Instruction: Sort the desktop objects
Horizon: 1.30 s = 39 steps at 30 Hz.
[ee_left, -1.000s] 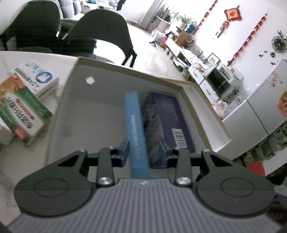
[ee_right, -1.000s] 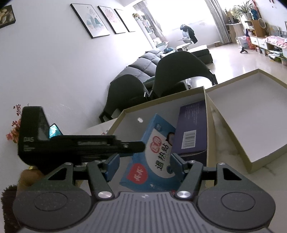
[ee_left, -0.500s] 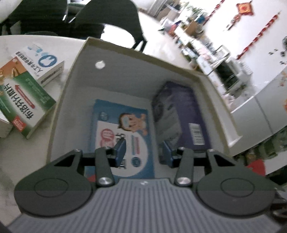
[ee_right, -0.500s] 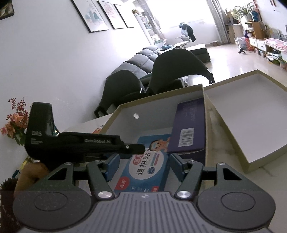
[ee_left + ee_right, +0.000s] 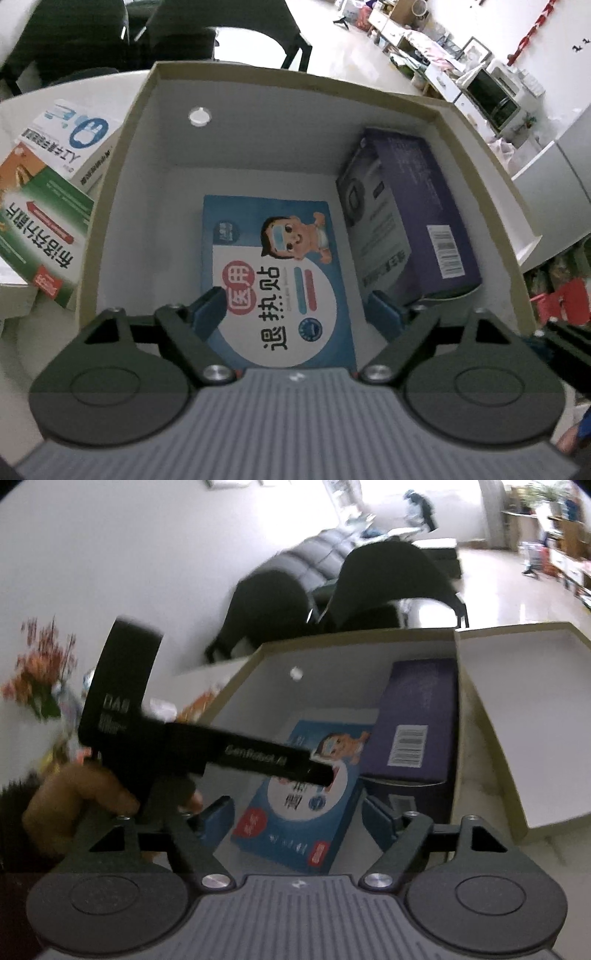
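While the blue fever-patch box (image 5: 275, 280) lies flat on the floor of the open cardboard box (image 5: 476, 144), just beside the upright purple box (image 5: 413, 218), the sound course is to let go cleanly and lift straight out, not dragging it askew. The left gripper (image 5: 295, 306) points steeply down into the cardboard box, its jaws opening, the blue box below and between them but, as far as the view shows, untouched. The right gripper (image 5: 297, 816) slants in from the near rim, jaws opening too, gripping nothing. More cartons (image 5: 40, 218) wait outside the left wall.
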Each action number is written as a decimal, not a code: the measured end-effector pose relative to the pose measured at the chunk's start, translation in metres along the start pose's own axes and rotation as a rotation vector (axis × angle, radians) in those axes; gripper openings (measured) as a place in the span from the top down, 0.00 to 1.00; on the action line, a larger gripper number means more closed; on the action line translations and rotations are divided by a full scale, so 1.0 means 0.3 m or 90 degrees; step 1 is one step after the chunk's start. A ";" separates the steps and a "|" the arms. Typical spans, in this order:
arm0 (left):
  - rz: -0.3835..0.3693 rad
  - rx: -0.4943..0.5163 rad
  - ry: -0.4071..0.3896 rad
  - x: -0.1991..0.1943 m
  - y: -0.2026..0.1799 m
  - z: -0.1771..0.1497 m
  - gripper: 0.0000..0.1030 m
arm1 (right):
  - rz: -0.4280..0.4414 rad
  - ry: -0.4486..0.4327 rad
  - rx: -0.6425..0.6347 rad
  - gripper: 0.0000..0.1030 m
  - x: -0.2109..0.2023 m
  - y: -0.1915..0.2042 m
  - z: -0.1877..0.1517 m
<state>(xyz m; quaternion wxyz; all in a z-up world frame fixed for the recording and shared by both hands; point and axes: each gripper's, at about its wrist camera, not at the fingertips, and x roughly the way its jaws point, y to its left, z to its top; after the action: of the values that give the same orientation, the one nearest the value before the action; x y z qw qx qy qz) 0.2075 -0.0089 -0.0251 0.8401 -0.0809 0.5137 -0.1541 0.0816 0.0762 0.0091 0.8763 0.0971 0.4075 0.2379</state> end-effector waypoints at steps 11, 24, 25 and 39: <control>-0.036 0.002 0.066 0.040 0.026 0.012 0.14 | 0.056 0.041 -0.012 0.19 0.027 0.026 0.027; -0.087 -0.009 0.079 0.010 0.055 0.001 0.16 | 0.092 0.188 0.121 0.22 0.207 -0.040 0.044; -0.081 -0.006 0.079 0.009 0.054 0.000 0.16 | 0.089 0.189 0.121 0.22 0.209 -0.038 0.048; -0.064 -0.004 0.067 -0.010 0.041 0.038 0.13 | 0.063 0.253 0.147 0.19 0.272 -0.040 0.065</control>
<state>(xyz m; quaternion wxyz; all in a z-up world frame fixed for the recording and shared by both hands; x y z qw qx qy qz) 0.2185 0.0034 -0.0209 0.8030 -0.1014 0.5528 -0.1985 0.1458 0.1069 -0.0371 0.7491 0.1676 0.5915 0.2467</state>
